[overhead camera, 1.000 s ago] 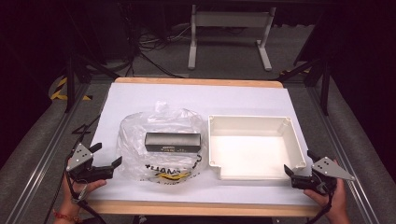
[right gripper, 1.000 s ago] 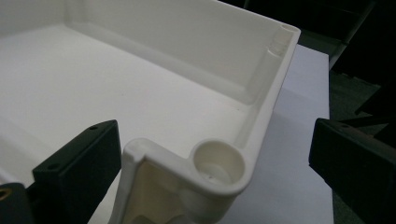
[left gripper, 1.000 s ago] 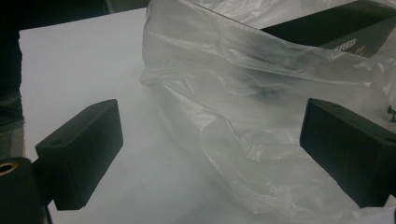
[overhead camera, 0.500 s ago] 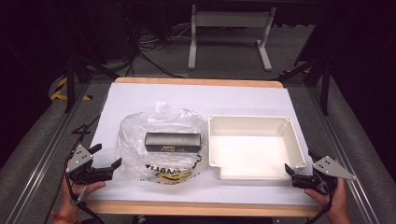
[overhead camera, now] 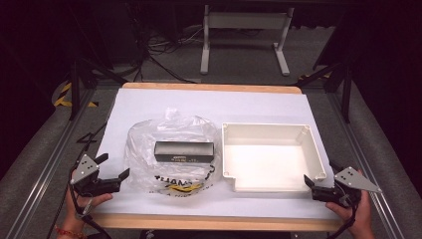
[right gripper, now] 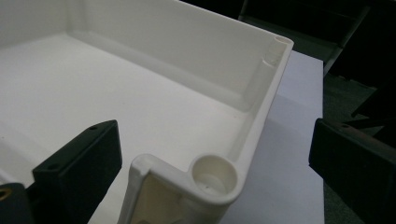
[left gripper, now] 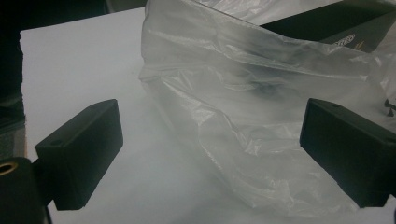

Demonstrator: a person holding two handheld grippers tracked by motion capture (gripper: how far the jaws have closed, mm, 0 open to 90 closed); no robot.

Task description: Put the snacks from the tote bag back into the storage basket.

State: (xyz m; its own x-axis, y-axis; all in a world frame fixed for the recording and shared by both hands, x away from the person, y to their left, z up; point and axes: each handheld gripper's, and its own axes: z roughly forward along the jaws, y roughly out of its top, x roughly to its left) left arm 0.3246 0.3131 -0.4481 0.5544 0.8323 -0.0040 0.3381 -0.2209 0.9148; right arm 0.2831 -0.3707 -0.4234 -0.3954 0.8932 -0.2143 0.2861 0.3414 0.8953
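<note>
At the table's front-left corner my left gripper [overhead camera: 113, 167] stands with jaws apart, just beside the crinkled clear plastic bag [overhead camera: 171, 152]. The bag lies left of centre with a black rectangular box [overhead camera: 184, 151] inside it. I judge the film soft, light and slippery, so I'd pinch a loose fold at its near left edge. The shallow white plastic tray [overhead camera: 271, 126] sits right of centre. At the front-right corner, my right gripper [overhead camera: 309, 185], jaws apart, straddles the tray's corner.

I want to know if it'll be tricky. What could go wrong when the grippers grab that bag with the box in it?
The plastic bag is thin and crumpled, so the open left gripper might pinch only film and the black box could slide out. The open right gripper straddles the white tray corner and might nudge it.
</note>
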